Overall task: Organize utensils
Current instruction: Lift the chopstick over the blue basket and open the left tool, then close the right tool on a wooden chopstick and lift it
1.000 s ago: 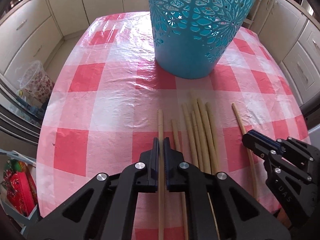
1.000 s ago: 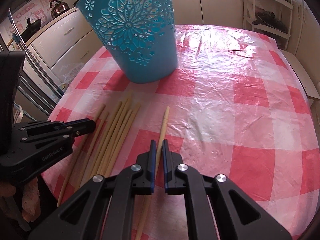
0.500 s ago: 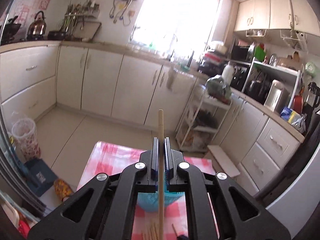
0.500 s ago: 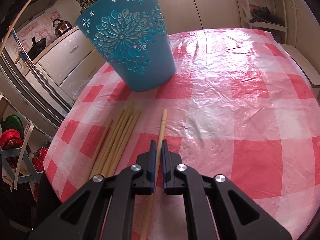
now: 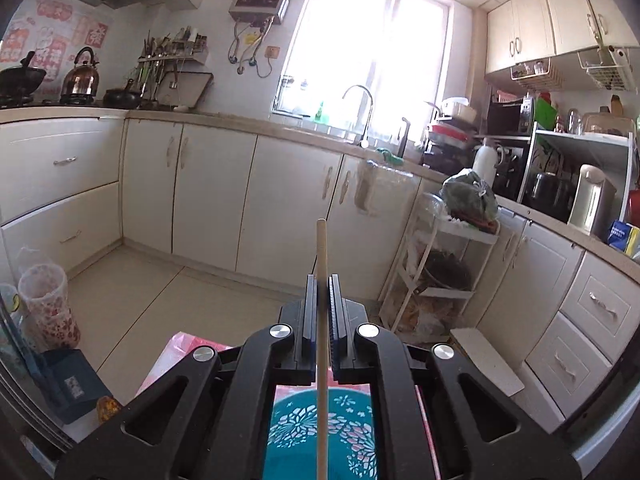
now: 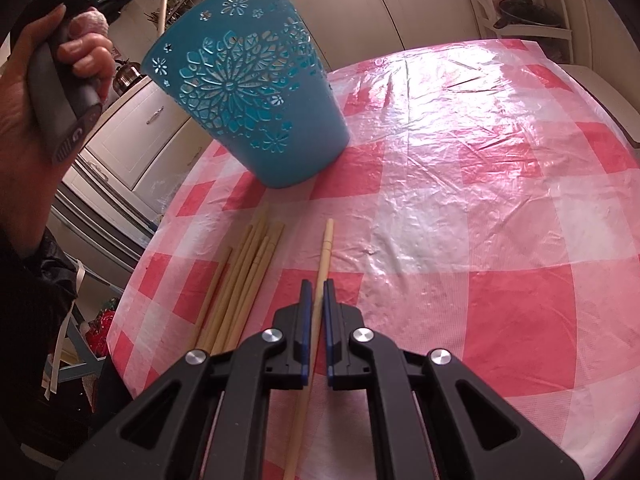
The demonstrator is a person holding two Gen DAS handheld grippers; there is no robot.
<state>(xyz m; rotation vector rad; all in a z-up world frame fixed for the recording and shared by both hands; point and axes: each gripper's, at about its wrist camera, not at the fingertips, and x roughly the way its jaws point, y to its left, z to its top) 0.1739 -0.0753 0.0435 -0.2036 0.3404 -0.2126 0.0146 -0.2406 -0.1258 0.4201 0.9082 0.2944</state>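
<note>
My left gripper (image 5: 321, 300) is shut on a wooden chopstick (image 5: 321, 248) and holds it upright, high above the blue cut-out basket (image 5: 320, 436), which shows between its arms. My right gripper (image 6: 315, 300) is shut on another chopstick (image 6: 325, 248), which lies low over the red-and-white checked tablecloth (image 6: 480, 200). Several loose chopsticks (image 6: 244, 276) lie in a bundle to its left. The blue basket (image 6: 248, 92) stands behind them. The hand holding the left gripper's handle (image 6: 60, 80) is raised at the top left beside the basket.
The table's left edge (image 6: 132, 280) drops off close to the chopstick bundle. Cream kitchen cabinets (image 5: 280, 208), a white wire rack (image 5: 444, 264) and a counter with appliances surround the table.
The left gripper has risen further with its chopstick, and the basket now sits straight below it. The right gripper has lifted and tilted slightly, still shut on its chopstick.
</note>
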